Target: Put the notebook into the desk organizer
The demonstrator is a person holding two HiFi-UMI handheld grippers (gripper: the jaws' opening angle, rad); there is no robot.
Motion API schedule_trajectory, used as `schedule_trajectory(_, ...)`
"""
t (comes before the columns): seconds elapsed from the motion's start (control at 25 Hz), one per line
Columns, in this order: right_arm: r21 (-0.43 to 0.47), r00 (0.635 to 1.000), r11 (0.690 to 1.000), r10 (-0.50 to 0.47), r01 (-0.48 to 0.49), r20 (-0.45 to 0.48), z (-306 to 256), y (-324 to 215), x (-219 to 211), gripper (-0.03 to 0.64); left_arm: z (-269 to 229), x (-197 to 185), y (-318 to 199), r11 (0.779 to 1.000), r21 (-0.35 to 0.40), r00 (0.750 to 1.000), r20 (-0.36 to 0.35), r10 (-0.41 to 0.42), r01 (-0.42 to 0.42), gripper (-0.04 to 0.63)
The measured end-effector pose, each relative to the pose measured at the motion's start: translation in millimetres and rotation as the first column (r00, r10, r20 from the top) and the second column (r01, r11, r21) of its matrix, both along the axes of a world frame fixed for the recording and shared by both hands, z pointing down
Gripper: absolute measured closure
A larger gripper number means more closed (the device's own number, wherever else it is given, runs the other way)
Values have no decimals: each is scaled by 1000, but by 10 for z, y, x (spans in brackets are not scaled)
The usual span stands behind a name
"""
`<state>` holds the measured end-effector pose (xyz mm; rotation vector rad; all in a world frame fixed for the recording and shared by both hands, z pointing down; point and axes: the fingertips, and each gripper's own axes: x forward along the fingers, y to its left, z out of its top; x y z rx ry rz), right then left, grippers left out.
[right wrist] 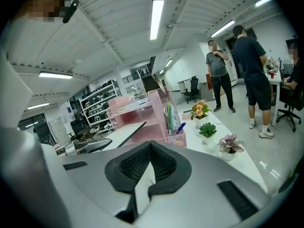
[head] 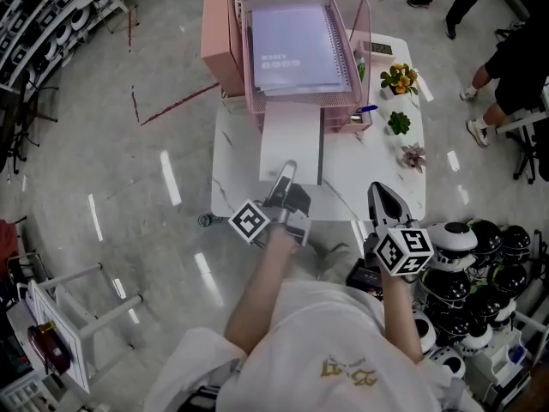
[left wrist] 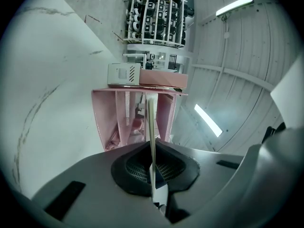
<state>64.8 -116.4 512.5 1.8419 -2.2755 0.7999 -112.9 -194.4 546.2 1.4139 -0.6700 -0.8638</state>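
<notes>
A white notebook with a dark spine [head: 290, 140] lies over the white table [head: 369, 170], its far end at the lower tray of the pink desk organizer [head: 249, 75]. My left gripper [head: 287, 170] is shut on its near edge. In the left gripper view the notebook [left wrist: 151, 141] runs edge-on between the jaws of the left gripper [left wrist: 153, 175] toward the organizer [left wrist: 107, 118]. A purple spiral notebook [head: 296, 50] lies on the top tray. My right gripper [head: 386, 197] hovers at the table's front right, shut and empty [right wrist: 151, 148]; from there I see the organizer [right wrist: 156, 110] and the held notebook [right wrist: 126, 134].
Three small potted plants [head: 399, 77] [head: 398, 123] [head: 413, 155] line the table's right edge. A pink box [head: 217, 37] stands left of the organizer, and pens [head: 364, 110] sit in its right compartment. A rack of black-and-white gear [head: 480, 247] is at the right. People stand at the far right [right wrist: 251, 75].
</notes>
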Motion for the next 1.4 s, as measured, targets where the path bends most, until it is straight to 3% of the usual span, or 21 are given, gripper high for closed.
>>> schedule_trajectory(0.36, 7, 998, 998, -58, 57, 38, 34, -340, 122, 606, 23, 88, -157, 999, -15, 998, 32, -47, 48, 569)
schedule_trajectory(0.64, 20, 990, 991, -134, 133, 54, -26, -704, 209, 606, 70, 215, -282, 993, -40, 994, 19, -110, 110, 569)
schedule_trajectory(0.84, 14, 985, 988, -157, 156, 68, -6, -838, 281, 606, 105, 312, -371, 991, -55, 992, 50, -118, 121, 569)
schedule_trajectory(1.4, 2, 980, 984, -180, 180, 85, 62, -1096, 465, 606, 139, 363, -648, 978, -69, 980, 47, -193, 196, 569)
